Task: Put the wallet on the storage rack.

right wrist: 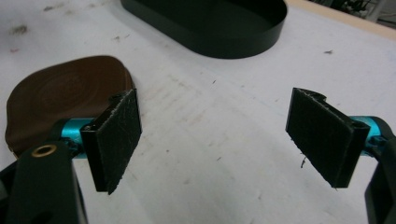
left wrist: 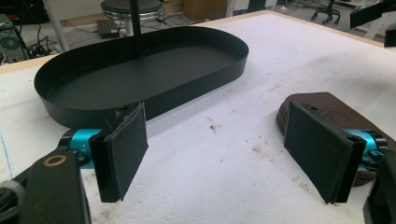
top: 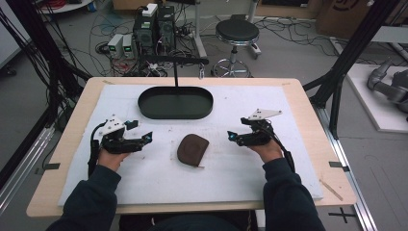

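Brown leather, or something like it, is what the small pouch [top: 193,149] seems to be made of; in the high view it is seen lying flat on the white foam mat [top: 269,178], midway between the two tools and just in front of the black oval tray [top: 175,102]. The left gripper [top: 146,136] and the right gripper [top: 231,135] are held low at either side of it, tips turned inward, apart from it and touching nothing, probably so that either may be brought in on it.

In the left gripper view, the jaws are spread wide with bare mat between them; the pouch [left wrist: 327,103] is partly hidden behind the jaw at the right of that view, and the tray [left wrist: 140,74] lies beyond, empty, presumably placed within reach to receive the pouch.

In the right gripper view, the jaws are likewise parted and nothing is pinched. The pouch [right wrist: 65,95] is seen behind the jaw at the left, the tray [right wrist: 210,23] farther off.
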Demonstrator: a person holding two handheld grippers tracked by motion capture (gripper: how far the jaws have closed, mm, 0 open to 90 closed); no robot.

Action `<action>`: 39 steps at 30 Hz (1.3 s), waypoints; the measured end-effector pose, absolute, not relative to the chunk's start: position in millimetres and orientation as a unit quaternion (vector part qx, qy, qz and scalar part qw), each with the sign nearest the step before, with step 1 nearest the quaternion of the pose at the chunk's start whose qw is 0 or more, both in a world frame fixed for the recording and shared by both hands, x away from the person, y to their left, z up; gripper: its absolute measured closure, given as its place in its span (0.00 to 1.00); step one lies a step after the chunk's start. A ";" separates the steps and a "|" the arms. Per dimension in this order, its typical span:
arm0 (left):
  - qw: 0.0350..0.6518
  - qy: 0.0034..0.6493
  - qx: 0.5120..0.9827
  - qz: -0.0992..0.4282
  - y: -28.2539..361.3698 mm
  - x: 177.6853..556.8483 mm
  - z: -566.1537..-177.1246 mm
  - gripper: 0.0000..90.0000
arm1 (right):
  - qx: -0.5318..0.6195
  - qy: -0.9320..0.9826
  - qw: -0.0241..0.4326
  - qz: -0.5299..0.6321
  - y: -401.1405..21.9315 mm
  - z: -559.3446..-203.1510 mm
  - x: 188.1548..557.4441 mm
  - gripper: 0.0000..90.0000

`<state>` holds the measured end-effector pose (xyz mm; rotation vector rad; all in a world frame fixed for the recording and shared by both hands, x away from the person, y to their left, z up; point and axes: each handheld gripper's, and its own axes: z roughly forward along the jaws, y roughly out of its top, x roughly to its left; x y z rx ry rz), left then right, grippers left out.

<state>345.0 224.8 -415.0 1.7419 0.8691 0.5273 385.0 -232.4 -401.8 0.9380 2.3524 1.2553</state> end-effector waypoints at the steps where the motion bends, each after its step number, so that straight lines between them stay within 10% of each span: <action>1: 0.532 0.365 0.731 0.221 225.1 344.9 -415.0 0.24 | 0.322 0.824 0.154 0.440 -227.1 -403.1 384.4 0.21; 39: 0.480 0.304 0.809 0.153 141.8 354.3 -433.2 0.39 | 0.297 0.856 0.070 0.418 -172.4 -427.3 383.0 0.29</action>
